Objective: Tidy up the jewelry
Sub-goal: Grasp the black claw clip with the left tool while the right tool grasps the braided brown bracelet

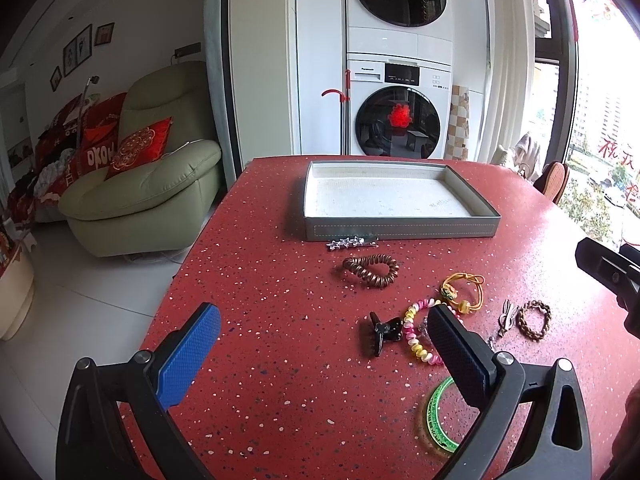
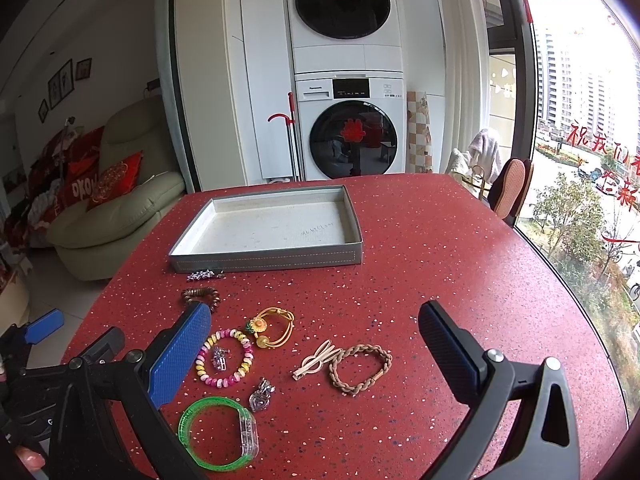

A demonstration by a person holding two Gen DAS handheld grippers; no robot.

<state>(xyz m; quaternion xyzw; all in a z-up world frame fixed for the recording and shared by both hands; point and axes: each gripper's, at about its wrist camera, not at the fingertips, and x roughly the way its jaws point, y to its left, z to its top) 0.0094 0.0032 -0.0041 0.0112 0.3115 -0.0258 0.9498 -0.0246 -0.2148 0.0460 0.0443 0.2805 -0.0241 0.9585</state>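
An empty grey tray point(image 1: 400, 231) point(image 2: 268, 262) lies on the red speckled table point(image 1: 260, 300) point(image 2: 440, 248). In front of it lie a silver star clip point(image 1: 350, 243) point(image 2: 205, 275), a brown coil hair tie point(image 1: 371, 269) point(image 2: 201, 295), a yellow cord bracelet point(image 1: 464, 290) point(image 2: 273, 327), a pink and yellow bead bracelet point(image 1: 414, 334) point(image 2: 224, 358), a black claw clip point(image 1: 383, 332), a braided brown bracelet point(image 1: 534, 320) point(image 2: 360, 368), a pale clip point(image 2: 316, 360) and a green bangle point(image 1: 438, 420) point(image 2: 218, 432). My left gripper point(image 1: 324, 340) is open above the table. My right gripper point(image 2: 316, 344) is open over the pieces.
A green armchair point(image 1: 152, 184) with red cushions stands left of the table. Stacked white washing machines point(image 1: 400, 80) stand behind it. A large window point(image 2: 580, 160) runs along the right side, with a chair back point(image 2: 510, 188) at the table's far right edge.
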